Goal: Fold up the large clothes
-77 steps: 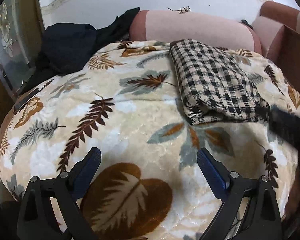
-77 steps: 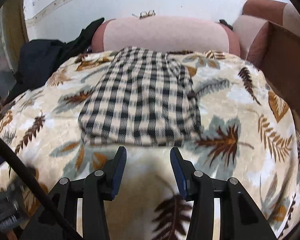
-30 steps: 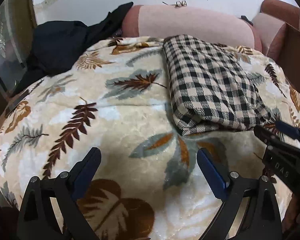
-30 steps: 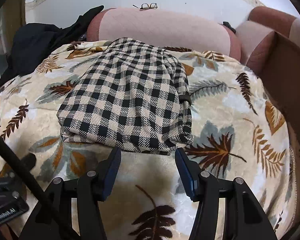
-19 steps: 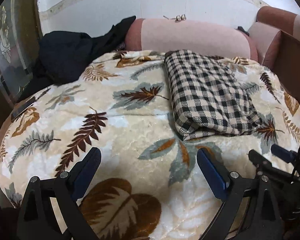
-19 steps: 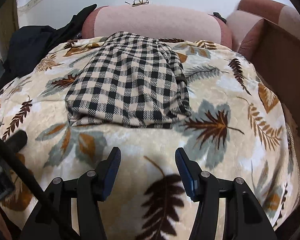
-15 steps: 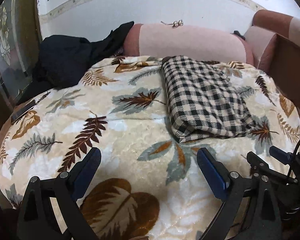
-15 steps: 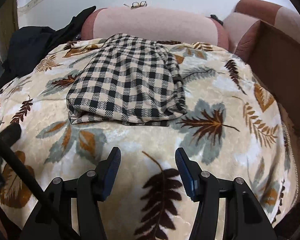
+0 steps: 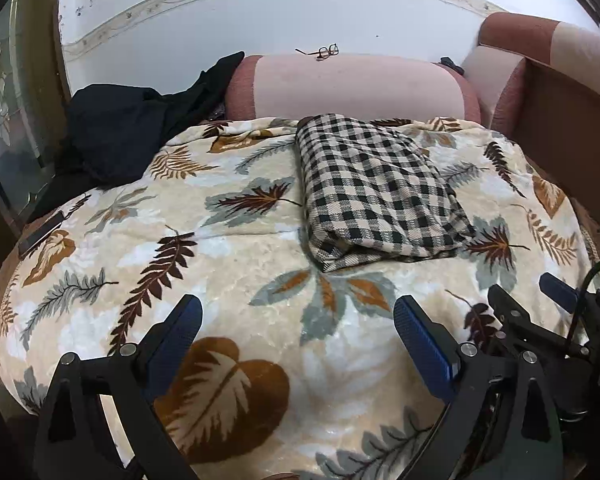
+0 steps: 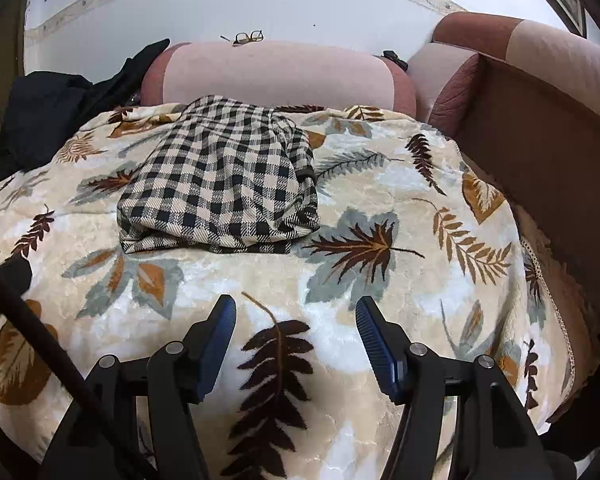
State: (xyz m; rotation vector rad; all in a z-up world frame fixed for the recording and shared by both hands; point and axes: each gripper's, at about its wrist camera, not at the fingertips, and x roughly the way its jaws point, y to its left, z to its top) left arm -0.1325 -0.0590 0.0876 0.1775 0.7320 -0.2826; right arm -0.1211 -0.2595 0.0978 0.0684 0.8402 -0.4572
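Note:
A black-and-cream checked garment (image 9: 376,188) lies folded into a thick rectangle on the leaf-patterned blanket (image 9: 228,248); it also shows in the right wrist view (image 10: 224,184). My left gripper (image 9: 298,320) is open and empty, above the blanket well short of the garment's near edge. My right gripper (image 10: 296,316) is open and empty, also short of the garment. The right gripper also shows at the right edge of the left wrist view (image 9: 532,292).
A pile of black clothes (image 9: 120,128) lies at the back left. A pink bolster (image 9: 352,88) with a pair of glasses (image 9: 324,51) on top runs along the back wall. A brown sofa arm (image 10: 540,136) rises on the right.
Both grippers have pulled back from the folded garment toward the near edge of the blanket. Both stay open; the garment lies unmoved.

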